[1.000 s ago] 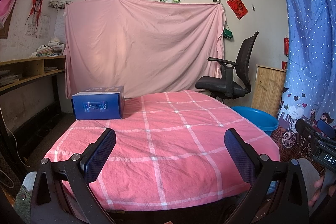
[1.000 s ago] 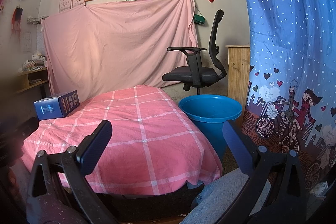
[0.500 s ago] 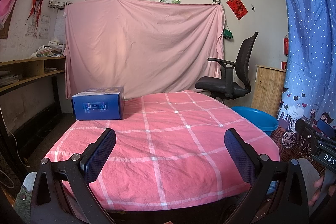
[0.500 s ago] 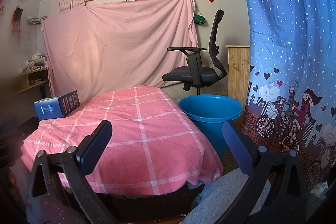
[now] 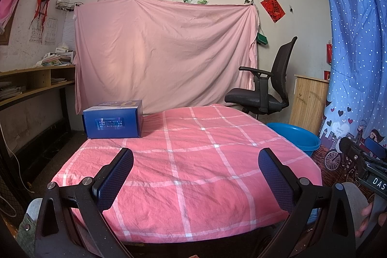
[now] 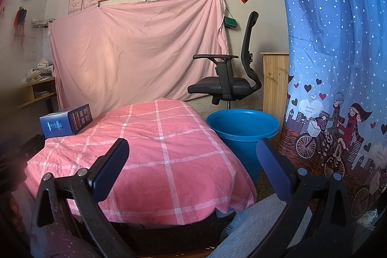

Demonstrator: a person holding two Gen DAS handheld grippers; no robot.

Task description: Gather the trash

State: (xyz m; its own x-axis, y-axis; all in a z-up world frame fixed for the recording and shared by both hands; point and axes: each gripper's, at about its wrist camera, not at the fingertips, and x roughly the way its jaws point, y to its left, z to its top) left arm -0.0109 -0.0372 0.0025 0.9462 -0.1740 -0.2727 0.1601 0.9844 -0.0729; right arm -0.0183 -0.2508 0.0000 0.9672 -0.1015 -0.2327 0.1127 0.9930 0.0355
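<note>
Both sets of jaws stand spread wide with nothing between them; neither touches the counter. The only candidate for trash in view is the blue box (image 5: 113,119), sitting on the pink checked cloth (image 5: 193,161) at the far left corner of the counter. In the left wrist view it lies at centre-left of frame, ahead and left of the left gripper (image 5: 195,172), its long face turned broadside to the camera, long axis running across the frame. In the right wrist view the box (image 6: 65,122) sits further off at left of frame, well apart from the right gripper (image 6: 192,165). The blue bin (image 6: 242,134) stands on the floor just beside the counter, right of centre there. Judgement: left gripper nearer the box, right nearer the bin.
</note>
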